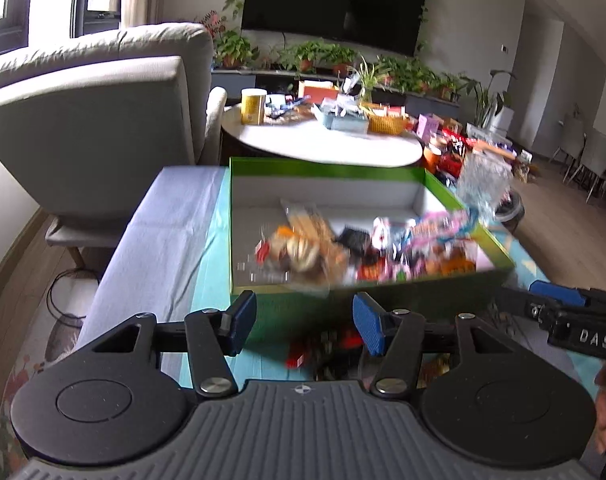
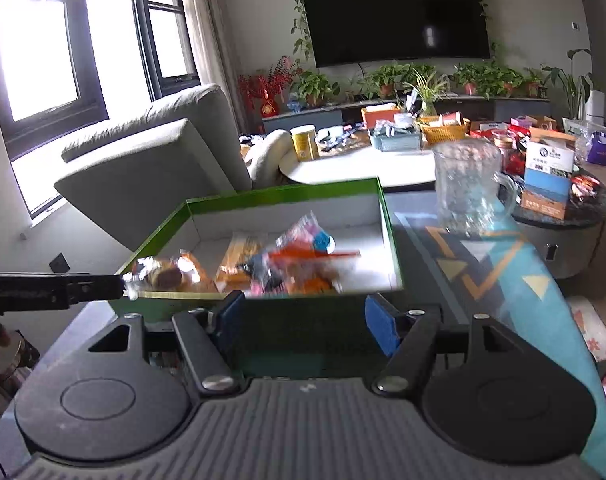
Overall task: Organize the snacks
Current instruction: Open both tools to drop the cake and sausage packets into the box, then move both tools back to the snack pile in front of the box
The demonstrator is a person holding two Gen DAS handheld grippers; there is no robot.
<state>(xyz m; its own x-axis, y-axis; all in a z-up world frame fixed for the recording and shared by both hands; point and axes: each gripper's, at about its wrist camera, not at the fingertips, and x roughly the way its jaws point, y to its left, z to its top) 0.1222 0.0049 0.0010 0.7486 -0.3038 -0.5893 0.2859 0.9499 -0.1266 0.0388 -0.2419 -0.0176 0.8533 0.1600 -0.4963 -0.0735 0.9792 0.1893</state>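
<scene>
Snacks in crinkly plastic wrappers point(image 2: 271, 264) lie heaped in a shallow green cardboard box with a white inside point(image 1: 327, 176), which sits on a bench under a teal patterned cloth point(image 2: 499, 256); most of the packets crowd the near half of the box, and the far half is bare. Beyond it stands a grey upholstered armchair point(image 1: 91, 120) and a round white coffee table point(image 1: 327, 140) loaded with more packets, baskets and a yellow tin. A clear glass mug with a handle point(image 2: 467, 188) stands on the cloth just right of the box (fragile, and worth a wide berth). Both tools hover at the box's near wall: the left gripper point(image 1: 299, 324) has its blue-padded fingers spread with nothing between them, and the right gripper point(image 2: 307, 324) is spread and empty too. A few dark and red packets point(image 1: 327, 348) lie on the cloth before the box, under the left tool, blurred. The packets look light, soft and slippery, with crushable biscuits or cakes inside some, so a gentle pinch at a crimped end seal or across a flat edge seems safer than squeezing the middle.
</scene>
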